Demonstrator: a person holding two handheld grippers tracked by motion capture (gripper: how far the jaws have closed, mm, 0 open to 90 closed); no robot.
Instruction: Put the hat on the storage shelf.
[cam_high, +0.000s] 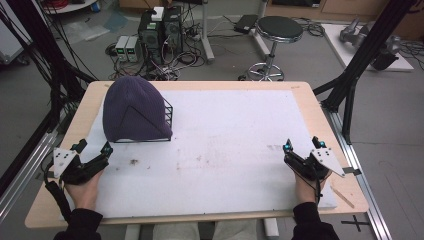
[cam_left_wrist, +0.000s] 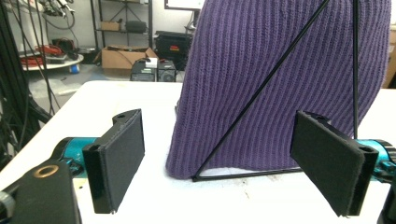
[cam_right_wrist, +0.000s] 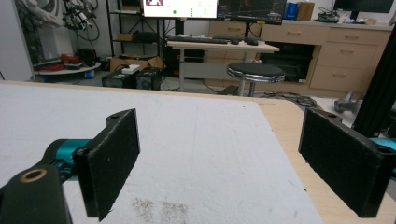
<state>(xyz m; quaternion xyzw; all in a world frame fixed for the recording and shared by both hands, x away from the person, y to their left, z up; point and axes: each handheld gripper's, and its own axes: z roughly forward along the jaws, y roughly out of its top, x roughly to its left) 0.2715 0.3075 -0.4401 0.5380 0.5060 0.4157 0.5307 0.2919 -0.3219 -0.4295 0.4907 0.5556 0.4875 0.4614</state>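
On the far left of the white-covered wooden counter (cam_high: 240, 145), seen from above, a purple ribbed knit beanie (cam_high: 132, 110) sits draped over a black wire frame stand (cam_high: 167, 116), with the left hand-held gripper (cam_high: 94, 149) just near of it and the right hand-held gripper (cam_high: 300, 145) well apart at the near right edge. From the left gripper view, its jaws stand wide apart and empty, the beanie (cam_left_wrist: 280, 79) and wire frame (cam_left_wrist: 261, 91) close ahead between them. From the right gripper view, the jaws likewise stand wide apart over bare white counter (cam_right_wrist: 201, 140), and a black round stool (cam_right_wrist: 255, 72) stands on the floor beyond.

A purple beanie (cam_high: 132, 107) covers a black wire frame (cam_high: 168, 116) on the counter (cam_high: 310, 107); 2 grippers rest apart, near corners.
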